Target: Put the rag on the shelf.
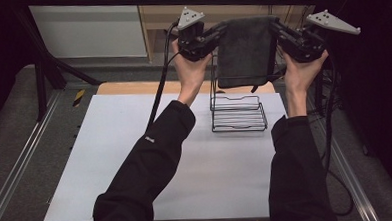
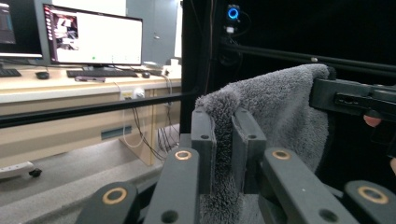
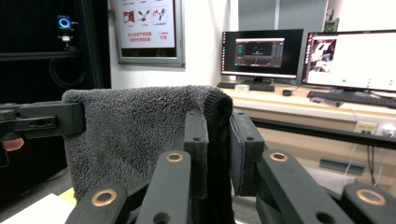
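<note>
Holding a grey towel (image 1: 245,51) stretched between them, the two tools are carrying it in the air above the black wire rack (image 1: 237,113) that is standing at the far side of the white desk (image 1: 136,158). The left tool (image 1: 219,30) is pinching the towel's upper left corner, its jaws pressed onto the pile, as the left gripper view is showing (image 2: 224,154); the right tool (image 1: 275,27) is clamping the upper right corner in the same way (image 3: 217,154). The cloth is hanging flat like a sheet, its lower edge reaching down just over the rack's upright frame.

The step in hand is probably draping the towel on the rack. The next move would be calling for both hands sinking together, keeping the top edge taut and level, so that the cloth is settling across the rack's top bar rather than sliding off behind it.

Both forearms, in black sleeves, are reaching forward and up, palms facing inward, tools pointing toward each other.
</note>
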### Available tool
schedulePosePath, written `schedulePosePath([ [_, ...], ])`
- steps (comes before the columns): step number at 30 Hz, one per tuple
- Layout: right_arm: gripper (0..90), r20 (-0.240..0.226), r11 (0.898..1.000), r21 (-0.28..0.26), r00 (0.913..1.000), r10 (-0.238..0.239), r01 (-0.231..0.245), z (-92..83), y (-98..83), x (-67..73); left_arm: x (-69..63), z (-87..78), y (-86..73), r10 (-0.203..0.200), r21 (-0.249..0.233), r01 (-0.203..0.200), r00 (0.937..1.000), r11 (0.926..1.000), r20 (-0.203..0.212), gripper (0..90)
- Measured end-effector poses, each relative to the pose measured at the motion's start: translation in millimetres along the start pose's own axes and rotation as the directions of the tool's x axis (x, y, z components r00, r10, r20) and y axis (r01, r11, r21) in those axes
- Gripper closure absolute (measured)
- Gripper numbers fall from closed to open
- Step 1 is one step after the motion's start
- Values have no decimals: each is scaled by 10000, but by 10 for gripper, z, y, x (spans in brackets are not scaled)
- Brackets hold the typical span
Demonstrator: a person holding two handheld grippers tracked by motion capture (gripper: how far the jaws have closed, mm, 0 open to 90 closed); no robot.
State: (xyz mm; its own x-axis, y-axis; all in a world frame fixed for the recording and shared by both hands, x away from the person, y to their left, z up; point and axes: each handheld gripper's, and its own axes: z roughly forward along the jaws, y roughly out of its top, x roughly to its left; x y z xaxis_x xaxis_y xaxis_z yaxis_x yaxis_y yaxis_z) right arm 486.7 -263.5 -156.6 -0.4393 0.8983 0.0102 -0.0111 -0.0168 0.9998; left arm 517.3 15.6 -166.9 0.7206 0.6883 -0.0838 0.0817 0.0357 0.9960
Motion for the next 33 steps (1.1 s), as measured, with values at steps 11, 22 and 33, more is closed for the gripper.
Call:
schedulePosePath([
  [11,794,-156,9994,349,9998,81,-75,-123,-280,-3,-39,-52,-226,79,496,-98,9992,9987,392,804],
  [22,793,-189,9981,614,9998,-6,18,-254,-424,-15,-98,-79,-342,299,731,-349,9972,9967,685,804],
  [33,791,-368,9979,628,9992,-155,178,-378,-455,8,-185,-158,-335,514,878,-583,9956,9944,785,804],
])
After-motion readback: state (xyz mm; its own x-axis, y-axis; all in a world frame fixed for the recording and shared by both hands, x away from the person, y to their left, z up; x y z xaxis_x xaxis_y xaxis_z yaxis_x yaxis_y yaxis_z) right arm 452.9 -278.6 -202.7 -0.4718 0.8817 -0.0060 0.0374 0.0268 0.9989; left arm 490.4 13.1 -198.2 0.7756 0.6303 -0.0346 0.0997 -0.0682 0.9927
